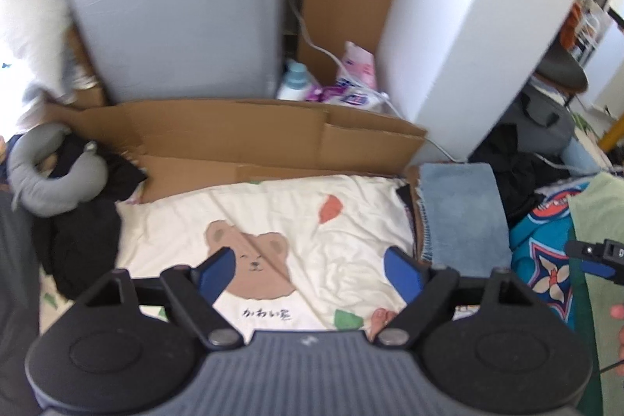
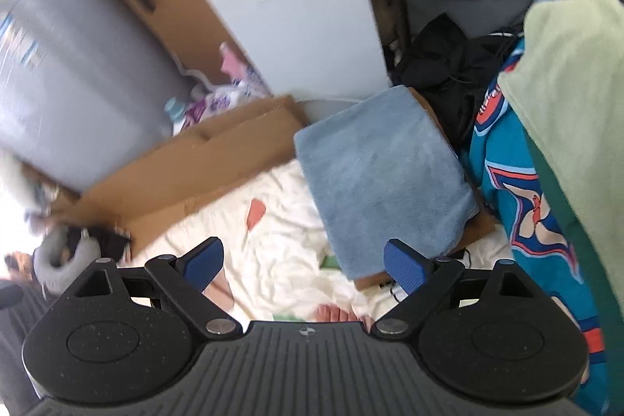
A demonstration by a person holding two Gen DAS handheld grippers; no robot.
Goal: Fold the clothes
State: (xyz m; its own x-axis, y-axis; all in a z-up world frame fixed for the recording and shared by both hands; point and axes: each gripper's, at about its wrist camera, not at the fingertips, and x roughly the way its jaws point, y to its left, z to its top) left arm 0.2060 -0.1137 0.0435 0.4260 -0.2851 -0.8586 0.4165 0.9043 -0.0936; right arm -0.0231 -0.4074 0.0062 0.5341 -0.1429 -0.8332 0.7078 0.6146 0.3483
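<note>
A cream quilt printed with a brown bear (image 1: pixel 273 221) covered the middle of the bed, flattened brown cardboard (image 1: pixel 241 139) propped along its far edge. A folded blue terry towel (image 2: pixel 374 174) lay at the quilt's right edge, beside a teal patterned garment (image 2: pixel 526 221) under pale green fabric (image 2: pixel 577 96). The left gripper (image 1: pixel 310 266) and right gripper (image 2: pixel 304 262) hovered above the quilt, jaws apart and empty.

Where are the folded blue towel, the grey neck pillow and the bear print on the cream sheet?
folded blue towel (image 2: pixel 380 178): right wrist view, middle of its top face.
grey neck pillow (image 1: pixel 46 182): left wrist view, lower curve of the pillow.
bear print (image 1: pixel 253 264): left wrist view, on the bear's face.
</note>
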